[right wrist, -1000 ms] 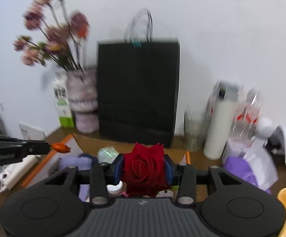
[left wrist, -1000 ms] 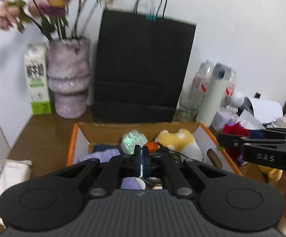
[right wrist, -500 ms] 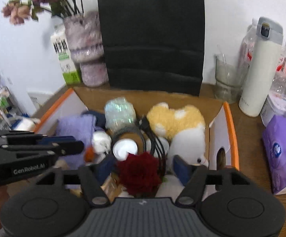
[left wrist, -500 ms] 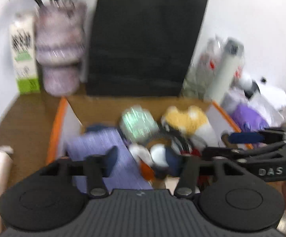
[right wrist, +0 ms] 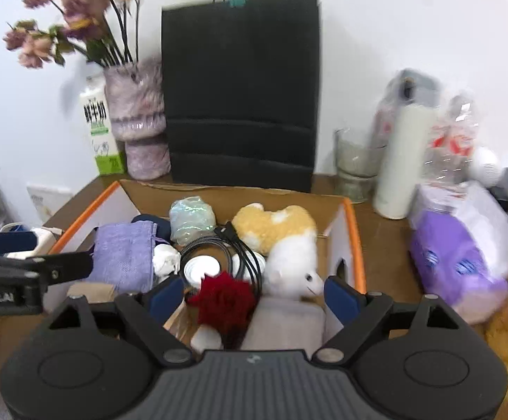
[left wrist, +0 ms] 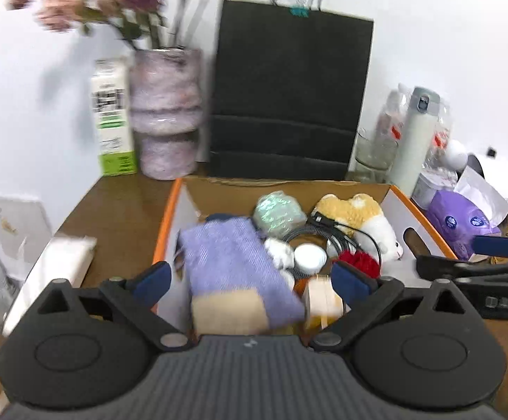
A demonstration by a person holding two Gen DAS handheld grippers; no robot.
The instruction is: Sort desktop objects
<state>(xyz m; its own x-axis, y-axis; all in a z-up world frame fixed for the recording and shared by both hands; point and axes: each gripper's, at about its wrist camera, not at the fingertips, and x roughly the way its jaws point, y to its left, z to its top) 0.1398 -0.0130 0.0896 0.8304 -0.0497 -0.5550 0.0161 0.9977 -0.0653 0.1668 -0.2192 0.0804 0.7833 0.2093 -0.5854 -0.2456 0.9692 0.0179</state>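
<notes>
White wall; brown wooden desk; even light.

You see a matt cardboard box holding a woven purple cloth, a fluffy plush toy and a velvety red rose on the wooden desk.

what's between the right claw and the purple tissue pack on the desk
The box's orange-edged right wall stands between the right claw, whose jaws are opening above the red rose inside the box, and the purple tissue pack lying outside on the desk.
</notes>
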